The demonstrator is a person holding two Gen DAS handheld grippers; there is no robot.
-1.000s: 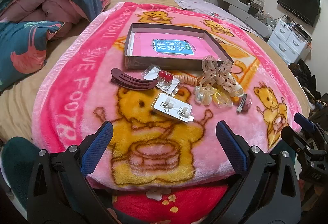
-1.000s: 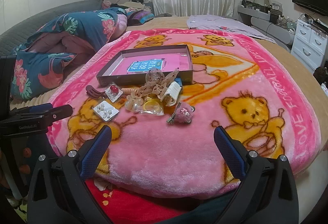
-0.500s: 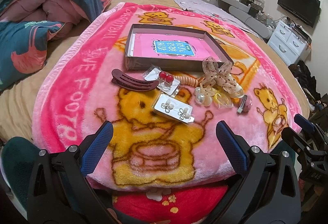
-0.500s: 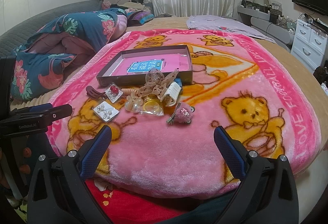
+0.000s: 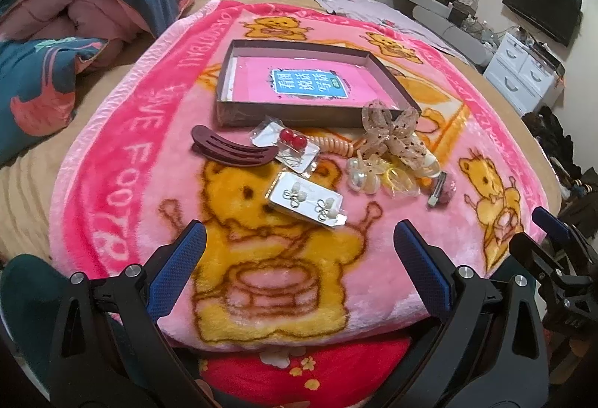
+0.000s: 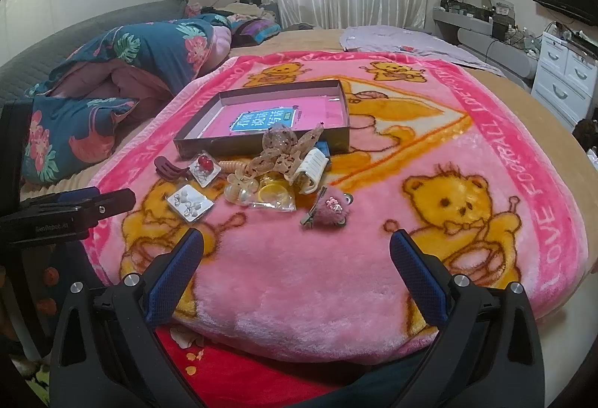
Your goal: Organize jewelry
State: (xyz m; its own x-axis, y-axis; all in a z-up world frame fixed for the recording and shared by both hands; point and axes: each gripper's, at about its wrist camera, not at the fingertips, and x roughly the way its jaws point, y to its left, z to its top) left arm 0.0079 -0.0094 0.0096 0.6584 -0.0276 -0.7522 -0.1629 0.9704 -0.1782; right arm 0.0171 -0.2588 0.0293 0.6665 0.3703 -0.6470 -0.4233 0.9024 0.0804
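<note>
A shallow dark box (image 5: 224, 109) (image 6: 345, 101) with a pink book inside lies on the pink bear blanket. In front of it are a maroon hair claw (image 5: 231, 150) (image 6: 170, 170), a red earring card (image 5: 291, 142), a pearl earring card (image 5: 308, 200) (image 6: 190, 202), a sheer bow (image 5: 392, 131) (image 6: 287, 150), pearl clips (image 5: 360, 176), a yellow packet (image 6: 274, 193) and a fuzzy pink clip (image 6: 330, 208). My left gripper (image 5: 299, 258) is open and empty, just short of the pearl card. My right gripper (image 6: 297, 258) is open and empty, short of the fuzzy clip.
A folded floral duvet (image 5: 74, 27) lies at the left of the bed. A white dresser (image 5: 523, 75) and a TV (image 5: 542, 14) stand at the right. The blanket's front edge (image 6: 299, 340) drops off over red cloth.
Both views have barely shifted. The items lie as before and both grippers stay open.
</note>
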